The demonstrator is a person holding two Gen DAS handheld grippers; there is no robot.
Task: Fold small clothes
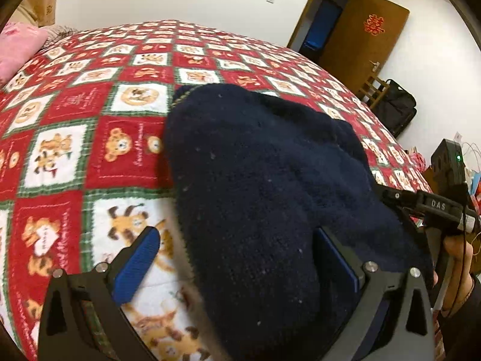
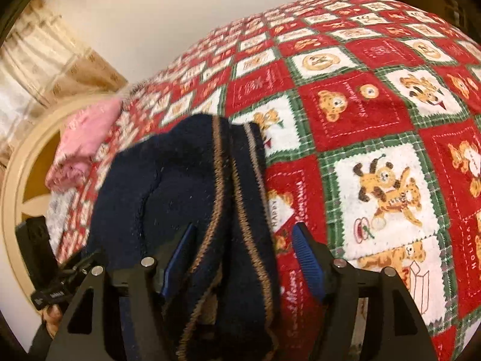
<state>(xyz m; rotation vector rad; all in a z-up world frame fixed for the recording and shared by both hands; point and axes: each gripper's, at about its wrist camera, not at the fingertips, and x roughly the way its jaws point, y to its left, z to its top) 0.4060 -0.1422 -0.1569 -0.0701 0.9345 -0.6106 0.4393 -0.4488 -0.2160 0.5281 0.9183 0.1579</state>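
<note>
A small navy knit sweater (image 1: pixel 264 186) lies bunched on the red, white and green bear-print bed cover (image 1: pixel 99 114). My left gripper (image 1: pixel 240 249) is open, its blue pads (image 1: pixel 136 266) spread wide around the sweater's near end, which fills the gap. In the right wrist view the sweater (image 2: pixel 180 186) shows brown-striped ribbed edges (image 2: pixel 237 198) running between the fingers. My right gripper (image 2: pixel 243 252) is open too, with a blue pad on each side of the fabric. The right gripper's body shows at the right of the left wrist view (image 1: pixel 439 207).
A pink folded cloth (image 1: pixel 18 48) lies at the bed's far left, also in the right wrist view (image 2: pixel 87 138). A brown door (image 1: pixel 360 39) and a black bag (image 1: pixel 396 108) stand beyond the bed. A cream headboard (image 2: pixel 18 174) and curtains (image 2: pixel 45 57) are at the left.
</note>
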